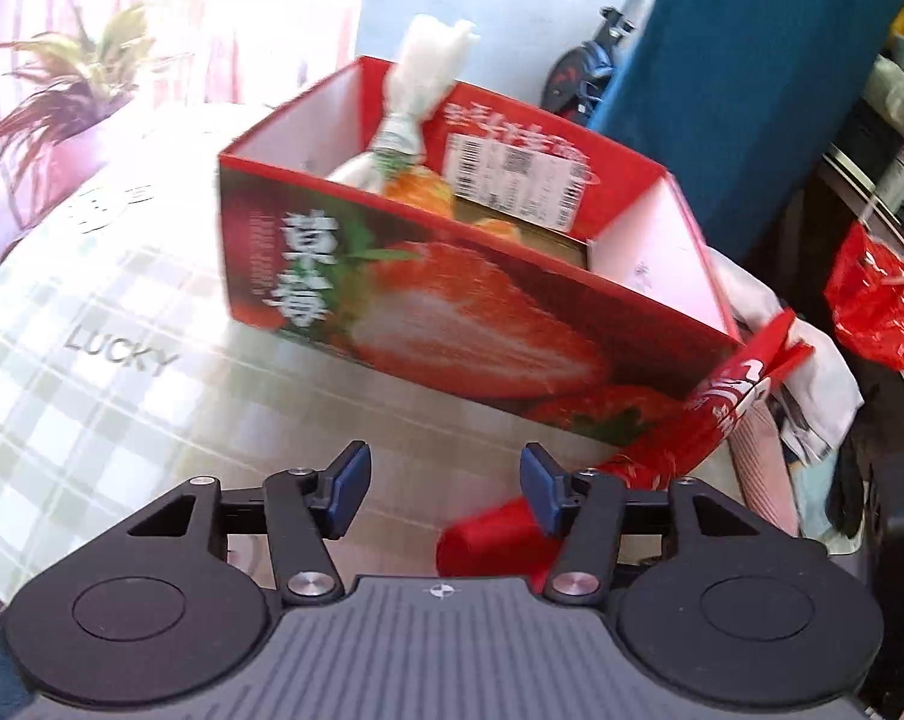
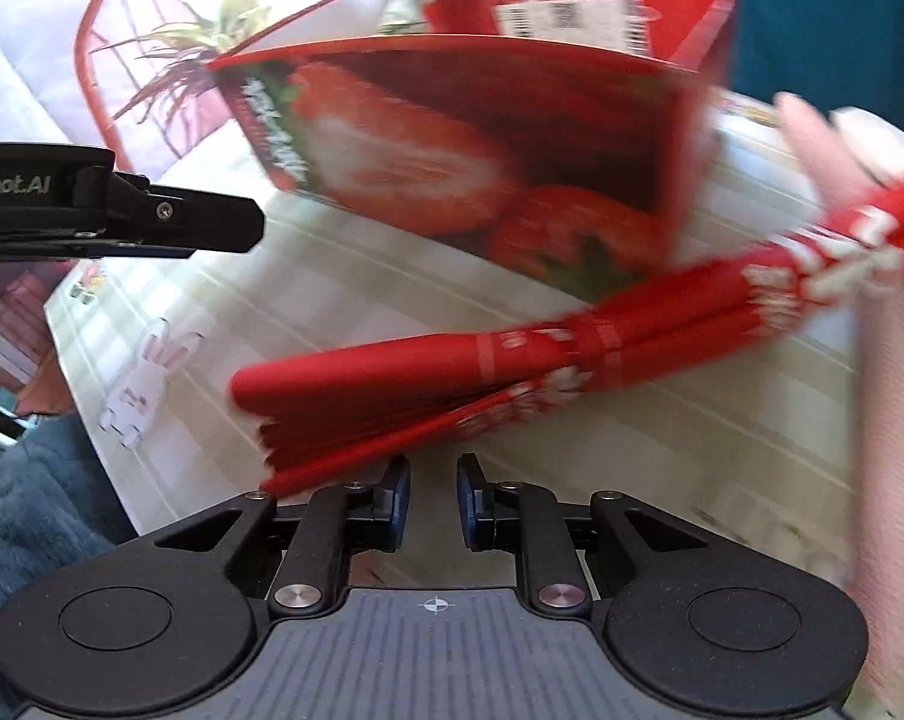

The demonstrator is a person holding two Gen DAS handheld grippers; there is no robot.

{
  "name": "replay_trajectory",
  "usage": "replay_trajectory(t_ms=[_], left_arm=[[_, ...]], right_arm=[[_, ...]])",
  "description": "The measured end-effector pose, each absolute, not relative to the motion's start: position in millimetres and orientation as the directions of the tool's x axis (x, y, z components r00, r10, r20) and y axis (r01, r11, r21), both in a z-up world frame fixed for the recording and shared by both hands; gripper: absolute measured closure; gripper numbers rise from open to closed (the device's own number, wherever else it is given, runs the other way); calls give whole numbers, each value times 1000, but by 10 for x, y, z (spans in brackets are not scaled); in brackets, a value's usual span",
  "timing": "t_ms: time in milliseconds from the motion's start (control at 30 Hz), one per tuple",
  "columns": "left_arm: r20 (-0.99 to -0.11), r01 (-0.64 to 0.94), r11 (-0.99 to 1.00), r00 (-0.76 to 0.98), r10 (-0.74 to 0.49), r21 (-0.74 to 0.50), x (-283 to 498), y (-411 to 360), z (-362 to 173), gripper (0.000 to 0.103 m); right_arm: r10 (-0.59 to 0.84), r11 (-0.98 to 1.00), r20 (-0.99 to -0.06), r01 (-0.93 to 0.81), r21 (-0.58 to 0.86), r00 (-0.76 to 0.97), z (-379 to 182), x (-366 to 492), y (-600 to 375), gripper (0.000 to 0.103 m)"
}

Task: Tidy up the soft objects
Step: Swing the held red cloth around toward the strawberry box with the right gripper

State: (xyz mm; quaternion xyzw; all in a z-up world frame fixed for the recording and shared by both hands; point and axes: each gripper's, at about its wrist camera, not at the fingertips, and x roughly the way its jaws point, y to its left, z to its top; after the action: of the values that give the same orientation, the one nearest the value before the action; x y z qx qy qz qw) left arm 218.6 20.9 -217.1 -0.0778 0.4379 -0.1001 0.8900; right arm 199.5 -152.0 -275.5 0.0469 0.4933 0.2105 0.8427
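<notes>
At twelve o'clock the box (image 1: 452,276) already holds a few soft items — the red bundle (image 2: 511,372) lies outside at four. We find left gripper (image 1: 446,489) and right gripper (image 2: 432,504) both parted, empty.

Red folded bundle (image 2: 511,354) lying beside strawberry box (image 1: 452,324)

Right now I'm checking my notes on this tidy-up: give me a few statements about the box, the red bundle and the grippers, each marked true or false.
1. The box is open-topped with things inside. True.
2. The red bundle lies inside the box. False: it lies on the table in front of it.
3. The left gripper holds nothing. True.
4. The right gripper clamps the bundle. False: its narrow gap is empty.
5. The box shows strawberries. True.
</notes>
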Motion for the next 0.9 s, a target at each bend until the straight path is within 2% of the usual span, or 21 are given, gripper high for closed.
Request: replay_trajectory(t_ms=[100, 233, 400, 500, 567, 667, 700, 733, 767, 800, 900], left_arm=[[-772, 75, 965, 587, -245, -250, 2198, 322, -2208, 44], [-776, 69, 952, 564, -283, -297, 2197, 325, -2309, 37], [-790, 119, 941, 516, -332, -317, 2178, 98, -2452, 34], [-792, 116, 938, 507, -339, -326, 2170, 29, -2484, 26], [-792, 115, 944, 517, -323, -310, 2159, -2, -2475, 21], [-797, 78, 948, 524, -302, -308, 2155, 17, -2463, 21], [-797, 64, 947, 523, -301, -315, 2153, 31, -2457, 21], [-800, 49, 947, 523, -295, -318, 2152, 39, -2456, 21], [-803, 37, 949, 523, -287, -314, 2160, 47, -2446, 21], [-805, 31, 951, 525, -278, -309, 2167, 53, -2434, 21], [-809, 23, 958, 531, -254, -285, 2166, 51, -2398, 21]], right_arm=[[425, 898, -797, -311, 312, 429, -2765, 2103, -1360, 86], [415, 898, -805, -336, 285, 425, -2740, 2082, -1380, 84], [369, 926, -805, -259, 275, 465, -2676, 1989, -1888, 80], [313, 950, -799, -181, 257, 513, -2586, 1949, -2327, 74], [269, 962, -787, -115, 248, 555, -2486, 1977, -2607, 64], [213, 964, -755, -5, 267, 621, -2346, 2079, -3004, 51], [201, 958, -742, 29, 284, 639, -2307, 2126, -3097, 50], [189, 951, -732, 63, 302, 654, -2277, 2176, -3201, 44], [173, 943, -725, 100, 317, 667, -2254, 2230, -3275, 31], [158, 934, -718, 133, 331, 678, -2242, 2276, -3359, 26], [130, 911, -715, 202, 359, 687, -2250, 2456, -3464, 21]])
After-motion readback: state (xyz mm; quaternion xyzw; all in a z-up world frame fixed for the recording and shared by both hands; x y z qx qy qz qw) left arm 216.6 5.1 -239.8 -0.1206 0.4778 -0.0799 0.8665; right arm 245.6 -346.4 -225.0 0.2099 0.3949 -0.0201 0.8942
